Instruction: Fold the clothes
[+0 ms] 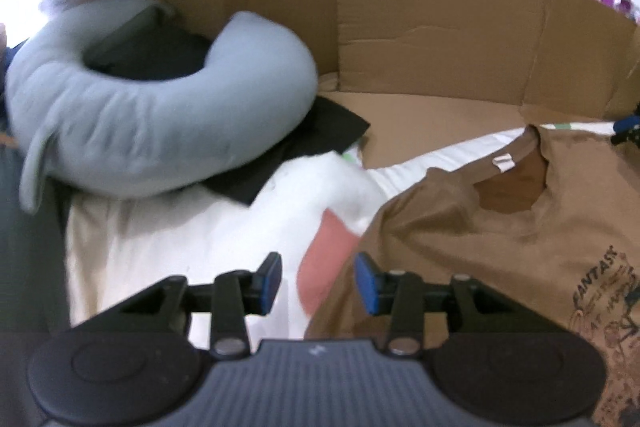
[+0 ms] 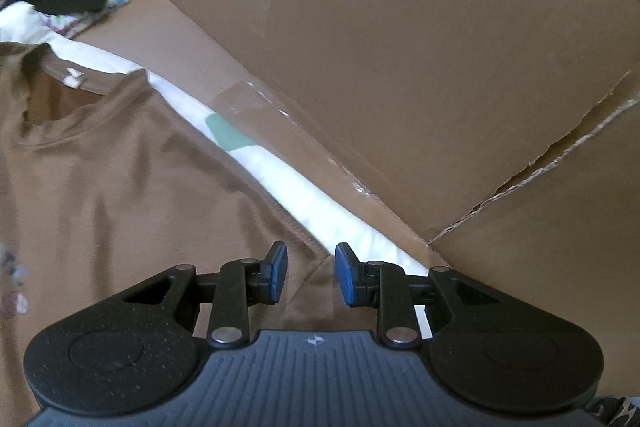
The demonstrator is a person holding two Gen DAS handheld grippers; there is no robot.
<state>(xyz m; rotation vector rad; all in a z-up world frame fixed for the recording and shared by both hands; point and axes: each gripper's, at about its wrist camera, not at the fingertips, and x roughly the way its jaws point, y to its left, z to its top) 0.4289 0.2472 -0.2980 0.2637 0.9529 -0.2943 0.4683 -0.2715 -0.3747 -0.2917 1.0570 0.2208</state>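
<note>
A brown T-shirt (image 1: 480,247) with a dark print lies spread on a white sheet (image 1: 180,235), collar (image 1: 516,163) toward the cardboard. My left gripper (image 1: 318,283) hangs open above the shirt's left edge and a pink patch (image 1: 324,267) of the sheet, with nothing between its blue pads. In the right wrist view the same T-shirt (image 2: 100,187) fills the left side. My right gripper (image 2: 311,273) stands open just over the shirt's shoulder seam near the sheet (image 2: 304,195), pads apart and not pressing on the cloth.
A grey U-shaped pillow (image 1: 140,131) rests on black cloth (image 1: 312,147) at the left. Cardboard walls (image 1: 440,39) ring the far side, and a torn cardboard panel (image 2: 400,47) rises close to the right gripper.
</note>
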